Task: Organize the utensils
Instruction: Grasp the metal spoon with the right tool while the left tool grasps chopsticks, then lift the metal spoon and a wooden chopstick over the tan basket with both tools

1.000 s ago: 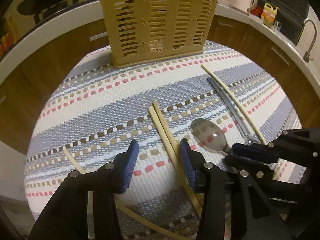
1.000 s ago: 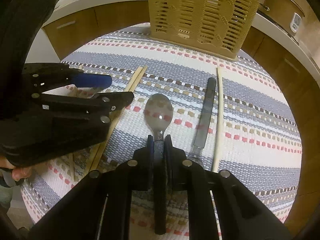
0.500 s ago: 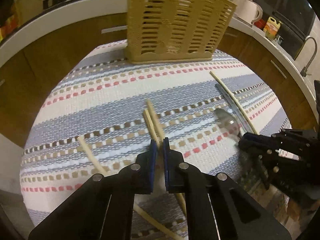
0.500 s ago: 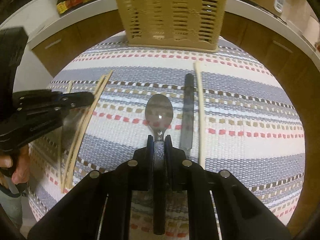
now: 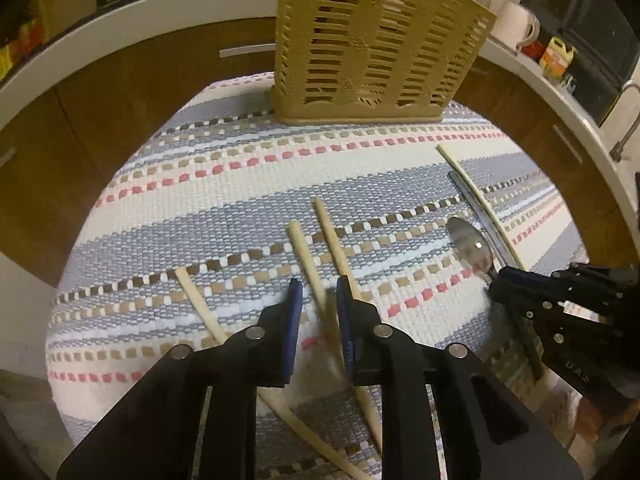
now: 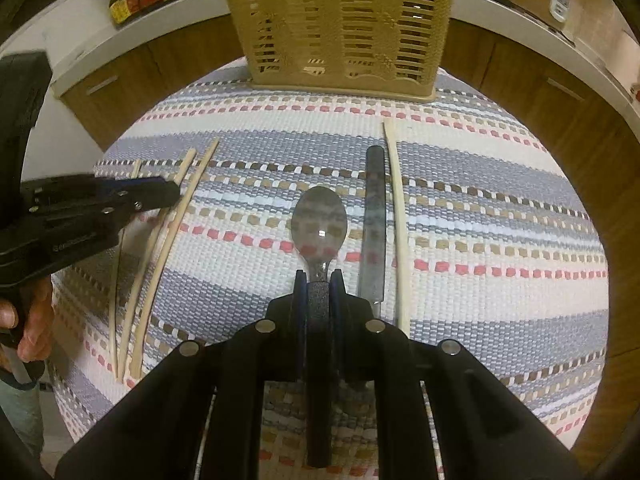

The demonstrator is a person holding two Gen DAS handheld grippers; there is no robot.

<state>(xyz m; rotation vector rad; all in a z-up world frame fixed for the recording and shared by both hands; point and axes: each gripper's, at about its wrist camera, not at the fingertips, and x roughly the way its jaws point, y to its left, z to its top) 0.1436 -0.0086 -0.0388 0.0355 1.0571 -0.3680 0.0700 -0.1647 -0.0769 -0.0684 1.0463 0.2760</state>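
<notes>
Right wrist view showed the right gripper [image 6: 319,288] clamped on the spoon [image 6: 319,224] handle—left gripper [image 5: 316,304] fingers parted around chopsticks [image 5: 304,256]—lifting toward the basket [image 6: 340,20] probably came next.

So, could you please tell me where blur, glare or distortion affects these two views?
Left wrist view: the chopstick between the left gripper pads is motion-smeared; fisheye bends the counter. Right wrist view: a glare spot sits on the spoon bowl; the knife looks slightly smeared.
</notes>
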